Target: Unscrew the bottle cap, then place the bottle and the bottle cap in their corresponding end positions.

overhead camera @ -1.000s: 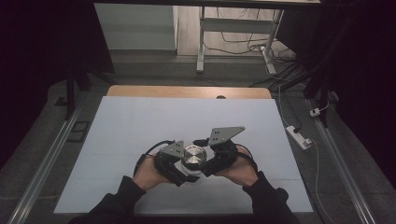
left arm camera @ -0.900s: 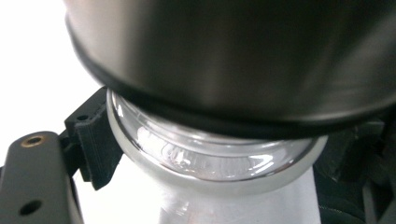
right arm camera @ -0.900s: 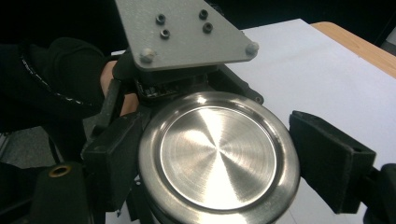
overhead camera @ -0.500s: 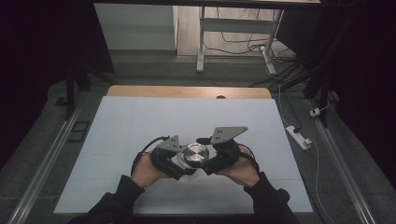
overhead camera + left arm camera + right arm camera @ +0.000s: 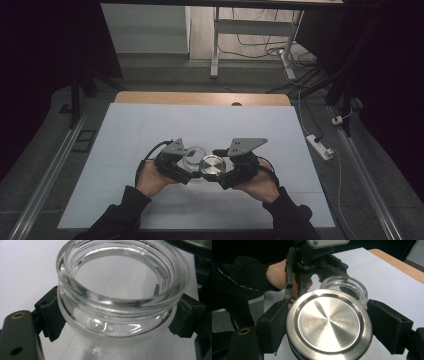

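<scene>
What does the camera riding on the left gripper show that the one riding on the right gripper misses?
The left gripper view alone shows the black pads clamped on the glass jar below its threaded neck, and the open, empty inside of the jar. The right gripper view alone shows the round metal lid held between the right gripper jaws, plus the person's hand carrying the left gripper behind it. Both share the glass jar and the white table sheet beneath.
</scene>
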The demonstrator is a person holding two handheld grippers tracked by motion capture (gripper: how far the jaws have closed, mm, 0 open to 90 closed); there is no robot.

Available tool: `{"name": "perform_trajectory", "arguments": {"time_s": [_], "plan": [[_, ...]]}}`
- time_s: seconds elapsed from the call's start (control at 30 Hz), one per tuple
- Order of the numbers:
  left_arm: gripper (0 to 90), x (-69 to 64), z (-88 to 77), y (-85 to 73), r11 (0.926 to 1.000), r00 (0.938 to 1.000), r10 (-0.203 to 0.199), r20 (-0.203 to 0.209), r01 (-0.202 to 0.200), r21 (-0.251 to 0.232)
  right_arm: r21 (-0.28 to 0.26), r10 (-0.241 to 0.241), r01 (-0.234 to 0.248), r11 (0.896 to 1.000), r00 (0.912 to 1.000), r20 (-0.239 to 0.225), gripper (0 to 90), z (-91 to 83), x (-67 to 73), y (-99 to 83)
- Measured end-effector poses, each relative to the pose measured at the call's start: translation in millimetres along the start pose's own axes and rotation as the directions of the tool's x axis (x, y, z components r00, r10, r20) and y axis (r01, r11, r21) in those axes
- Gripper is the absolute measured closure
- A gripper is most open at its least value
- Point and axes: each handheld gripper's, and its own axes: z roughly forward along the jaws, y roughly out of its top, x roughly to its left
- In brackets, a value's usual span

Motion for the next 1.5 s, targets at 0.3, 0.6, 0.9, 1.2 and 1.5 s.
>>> {"name": "perform_trajectory", "arguments": {"time_s": [0.3,0.6,0.9,1.2,1.5], "plan": [[15.9,7.6,-3.4,-0.8,0.9998,0.9992,-0.019,-0.034,0.019,-0.009,0.0,0.006,-0.006,1.0,0.9998,0.017,19.7,-1.1,1.8,-3.8],[15.9,13.3,-4.0,3.1,0.9995,0.9974,-0.027,-0.067,0.025,-0.02,-0.008,-0.002,0.002,1.0,0.9994,0.034,19.7,-2.6,6.8,-9.4],[15.9,26.7,4.4,8.6,0.9992,0.9944,-0.04,-0.098,0.039,-0.014,-0.005,-0.007,0.007,1.0,0.9992,0.039,19.7,0.3,12.7,-16.0],[15.9,39.9,13.1,19.3,0.9977,0.9919,-0.06,-0.112,0.056,-0.038,0.003,-0.003,0.003,1.0,0.9998,0.022,19.7,5.6,16.1,-27.9],[15.9,46.4,19.8,31.6,0.9973,0.991,-0.054,-0.123,0.047,-0.057,0.032,-0.008,0.008,0.999,0.9999,0.006,19.7,14.9,26.5,-40.3]]}}
